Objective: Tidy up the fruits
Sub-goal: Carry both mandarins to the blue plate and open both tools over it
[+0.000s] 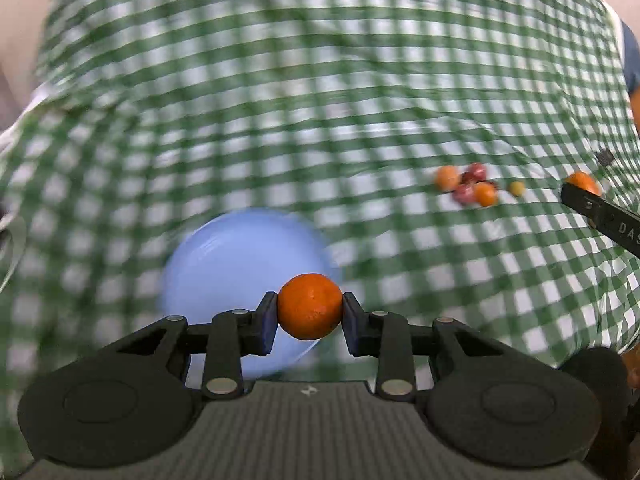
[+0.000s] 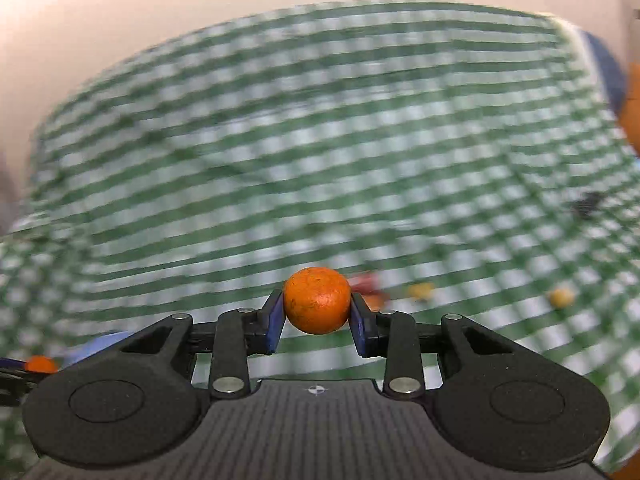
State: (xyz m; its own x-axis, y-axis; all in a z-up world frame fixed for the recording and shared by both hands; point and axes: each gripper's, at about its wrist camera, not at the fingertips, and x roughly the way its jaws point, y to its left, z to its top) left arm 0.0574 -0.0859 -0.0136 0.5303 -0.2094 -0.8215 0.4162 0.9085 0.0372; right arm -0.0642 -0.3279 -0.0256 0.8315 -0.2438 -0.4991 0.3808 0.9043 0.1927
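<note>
Orange fruit, left: small orange (image 1: pixel 310 306) clamped between left gripper (image 1: pixel 310 322) pads, lifted over near edge of blue bowl (image 1: pixel 224 276).
Orange fruit, right: second orange (image 2: pixel 317 301) pinched by right gripper (image 2: pixel 318 322), above checked cloth (image 2: pixel 280 140), right of bowl.
Loose fruit: pile (image 1: pixel 468 186) on cloth, well right of bowl.
Handling: prob light, firm, round; rind smooth, can roll or squirt out.
Grip: across widest middle, as now; gentle squeeze.

Checked cloth (image 2: pixel 280 140) and small fruits (image 1: pixel 472 186) smeared by blur.
</note>
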